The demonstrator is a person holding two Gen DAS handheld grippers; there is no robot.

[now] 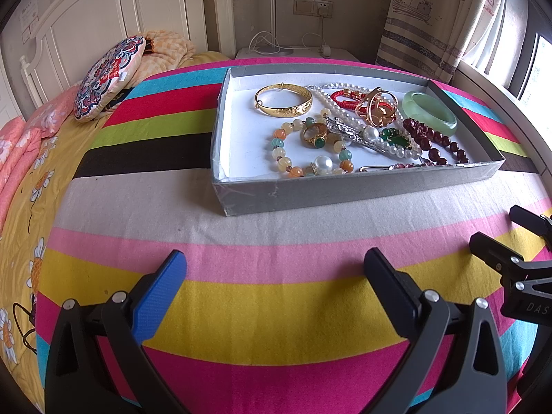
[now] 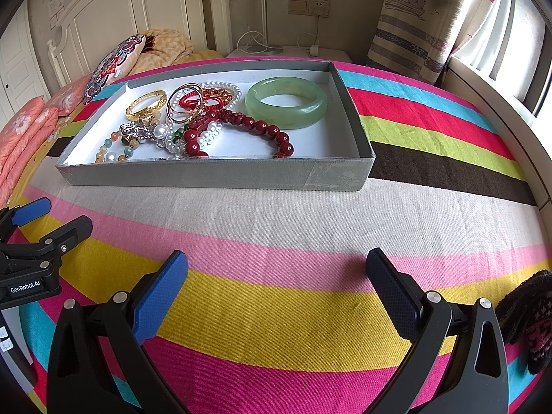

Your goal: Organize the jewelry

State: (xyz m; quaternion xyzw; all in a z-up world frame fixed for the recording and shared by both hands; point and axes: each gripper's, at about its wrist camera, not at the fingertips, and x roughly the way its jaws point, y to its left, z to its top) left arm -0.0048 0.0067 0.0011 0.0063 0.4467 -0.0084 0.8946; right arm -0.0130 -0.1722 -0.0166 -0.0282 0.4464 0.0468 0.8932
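A shallow grey box (image 1: pixel 345 191) (image 2: pixel 214 174) with a white floor rests on a striped cloth. Inside lie a gold bangle (image 1: pixel 283 99) (image 2: pixel 146 105), a pale green jade bangle (image 1: pixel 429 112) (image 2: pixel 286 101), a dark red bead bracelet (image 1: pixel 434 143) (image 2: pixel 257 127), a pearl strand (image 1: pixel 331 101), a multicoloured bead bracelet (image 1: pixel 303 151) and rings. My left gripper (image 1: pixel 276 269) stands open over the pink and yellow stripes, short of the box, holding nothing. My right gripper (image 2: pixel 277 269) is likewise open and empty, in front of the box.
The striped cloth (image 2: pixel 310 310) covers a bed. A patterned cushion (image 1: pixel 107 76) and orange blanket lie far left by the headboard. A curtain and window (image 2: pixel 500 27) stand at right. A dark knitted glove (image 2: pixel 528 317) shows at the right edge.
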